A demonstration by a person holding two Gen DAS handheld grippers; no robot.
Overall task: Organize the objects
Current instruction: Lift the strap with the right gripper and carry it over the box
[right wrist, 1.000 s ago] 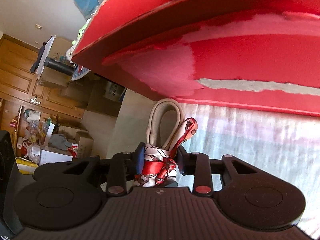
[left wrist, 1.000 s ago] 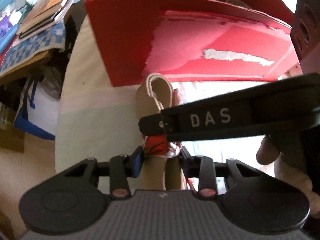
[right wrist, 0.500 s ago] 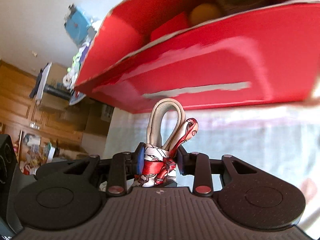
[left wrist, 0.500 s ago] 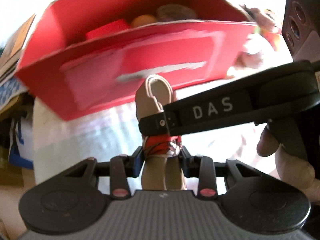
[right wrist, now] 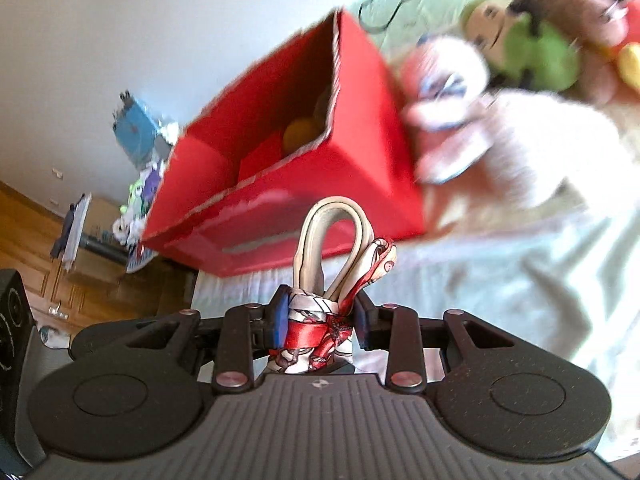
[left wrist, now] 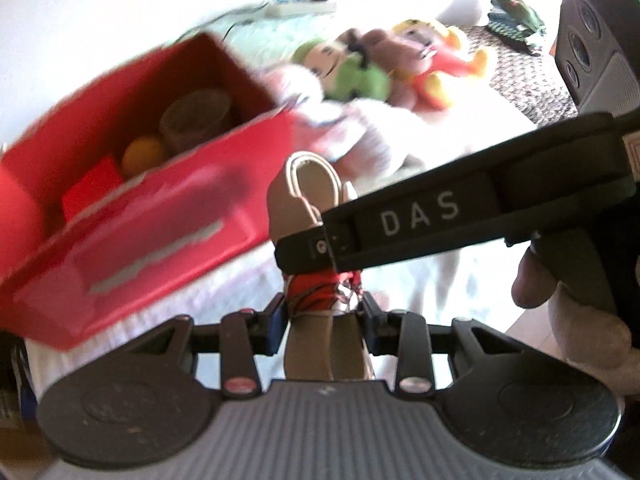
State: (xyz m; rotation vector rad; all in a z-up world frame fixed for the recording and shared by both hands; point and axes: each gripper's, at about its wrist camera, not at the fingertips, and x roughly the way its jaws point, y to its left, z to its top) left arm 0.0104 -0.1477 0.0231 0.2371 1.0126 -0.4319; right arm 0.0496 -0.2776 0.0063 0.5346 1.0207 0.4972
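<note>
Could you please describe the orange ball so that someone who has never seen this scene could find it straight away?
Start at the open red box on the pale bed cover, left of the heap of plush toys. Look inside it: the orange ball sits between a flat red block and a brown cylinder. It is the only round, orange thing in the box.

The red box (left wrist: 132, 216) now sits lower and more to the left in both views, and its open top shows an orange ball (left wrist: 142, 154), a brown cylinder (left wrist: 196, 118) and a red block (left wrist: 92, 192). The plush toys (left wrist: 384, 68) come into sight behind it.
</note>
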